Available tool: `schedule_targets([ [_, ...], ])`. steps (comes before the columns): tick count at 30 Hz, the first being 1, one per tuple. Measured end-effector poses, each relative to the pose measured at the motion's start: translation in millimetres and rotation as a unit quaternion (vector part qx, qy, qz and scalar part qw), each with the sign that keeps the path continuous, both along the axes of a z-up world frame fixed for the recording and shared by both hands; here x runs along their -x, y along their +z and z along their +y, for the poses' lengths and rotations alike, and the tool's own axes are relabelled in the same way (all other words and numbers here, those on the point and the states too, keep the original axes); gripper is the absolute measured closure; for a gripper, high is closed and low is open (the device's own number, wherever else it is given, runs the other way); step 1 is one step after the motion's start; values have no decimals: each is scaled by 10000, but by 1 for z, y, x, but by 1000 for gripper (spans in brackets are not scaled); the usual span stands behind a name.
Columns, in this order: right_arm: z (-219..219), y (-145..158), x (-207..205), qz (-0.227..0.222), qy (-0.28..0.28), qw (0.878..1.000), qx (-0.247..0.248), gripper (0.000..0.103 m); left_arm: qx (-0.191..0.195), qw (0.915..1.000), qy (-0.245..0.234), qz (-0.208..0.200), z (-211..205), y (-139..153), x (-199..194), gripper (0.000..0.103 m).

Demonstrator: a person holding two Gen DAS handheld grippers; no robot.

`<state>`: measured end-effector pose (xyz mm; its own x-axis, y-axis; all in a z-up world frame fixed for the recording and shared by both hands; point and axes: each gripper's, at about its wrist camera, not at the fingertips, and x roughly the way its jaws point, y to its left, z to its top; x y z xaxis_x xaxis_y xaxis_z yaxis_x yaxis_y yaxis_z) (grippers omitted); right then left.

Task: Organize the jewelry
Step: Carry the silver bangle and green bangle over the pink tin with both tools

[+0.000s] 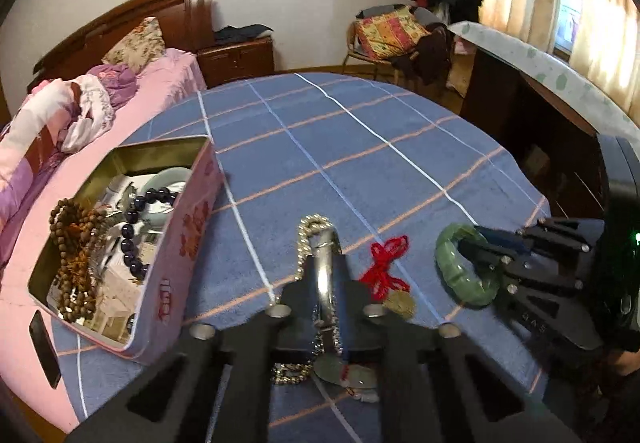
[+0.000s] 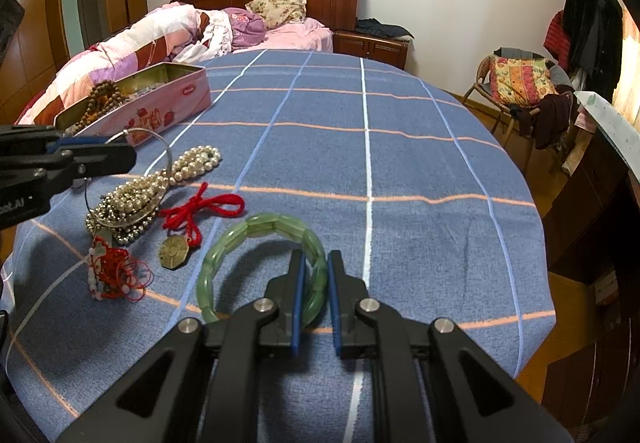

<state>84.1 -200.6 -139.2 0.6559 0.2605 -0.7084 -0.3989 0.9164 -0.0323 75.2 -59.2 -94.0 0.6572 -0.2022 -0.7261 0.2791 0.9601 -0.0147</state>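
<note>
The left gripper (image 1: pixel 325 255) has its jaws closed on a thin silver metal bangle (image 1: pixel 323 275), which stands on edge between the black fingers, its lower arc hanging among a heap of pearl and silver bead necklaces (image 2: pixel 132 199) on the blue checked towel (image 1: pixel 360 147) spread over the bed. In the right wrist view the same bangle (image 2: pixel 160 147) shows as a fine hoop rising from the heap beside the left gripper (image 2: pixel 120 157). The right gripper (image 2: pixel 316 275) has its blue-padded jaws nearly together on one side of a green jade-like segmented bracelet (image 2: pixel 256 227), one finger inside the ring and one outside; the bracelet lies flat on the towel, and whether the pads truly press it is hard to judge from this angle. Between the two pieces lie a red cord knotted in a bow (image 2: pixel 208 209) with a brass octagonal pendant (image 2: pixel 173 252), and nearer the towel's edge a tangle of red thread with pale beads (image 2: pixel 112 275). A pink rectangular tin box (image 1: pixel 176 243) sits open at the far left on the towel, holding brown wooden prayer beads (image 1: pixel 76 243), a dark purple bead bracelet (image 1: pixel 134 227) and a pale green bangle (image 1: pixel 168 179).
</note>
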Motion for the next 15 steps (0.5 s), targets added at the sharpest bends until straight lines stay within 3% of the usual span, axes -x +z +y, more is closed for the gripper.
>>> schedule_targets([
  [4,0,0,0,8,4,10000,-21,89,-196,9998,12,-82,-3,-1,2,99],
  [15,6,16,5,-33,212,9995,-234,93,145,9969,202,-748,13,43,18,99],
])
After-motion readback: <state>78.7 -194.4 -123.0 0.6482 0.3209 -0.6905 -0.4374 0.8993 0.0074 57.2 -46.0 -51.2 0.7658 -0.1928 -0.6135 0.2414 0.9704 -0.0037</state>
